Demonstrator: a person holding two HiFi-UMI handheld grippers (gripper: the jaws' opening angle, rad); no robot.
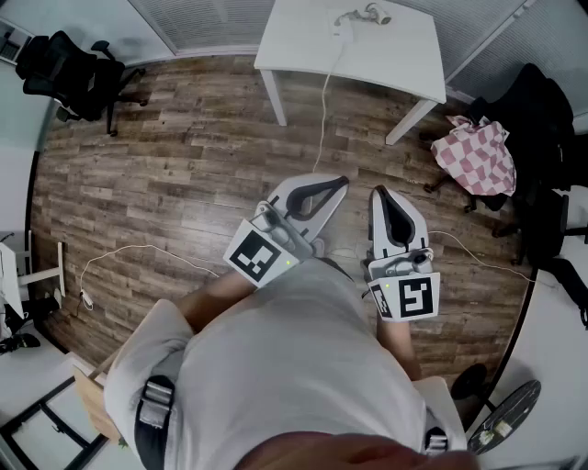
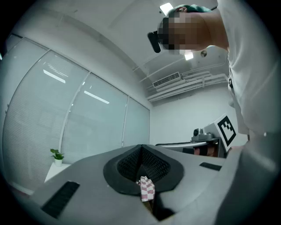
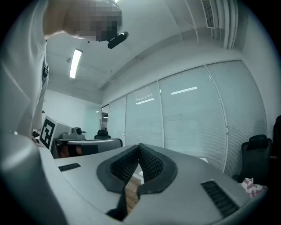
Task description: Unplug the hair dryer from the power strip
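Underfoot, floor: brown wood planks, filling most of the head view.
Table: white, well ahead of me, two legs showing.
Office chair: black, far left against the wall.
Checked cloth: pink and white, draped over a dark chair at the right. A scrap of it showed through the gap below my left pads.
Left claw: mine, held in the air over the floor, close to my body and pointing toward the table. Its jaws met at the tips with nothing gripped between them.
Right claw: just beside the left, on the same heading. Its jaws were fully together and empty, with only floor visible past them.
White cable: ran from the tabletop over the near edge and down to the floor ahead of both claws.
Hair dryer: small pale shape at the table's far edge, well apart from both claws. It was too small for me to make out its plug.
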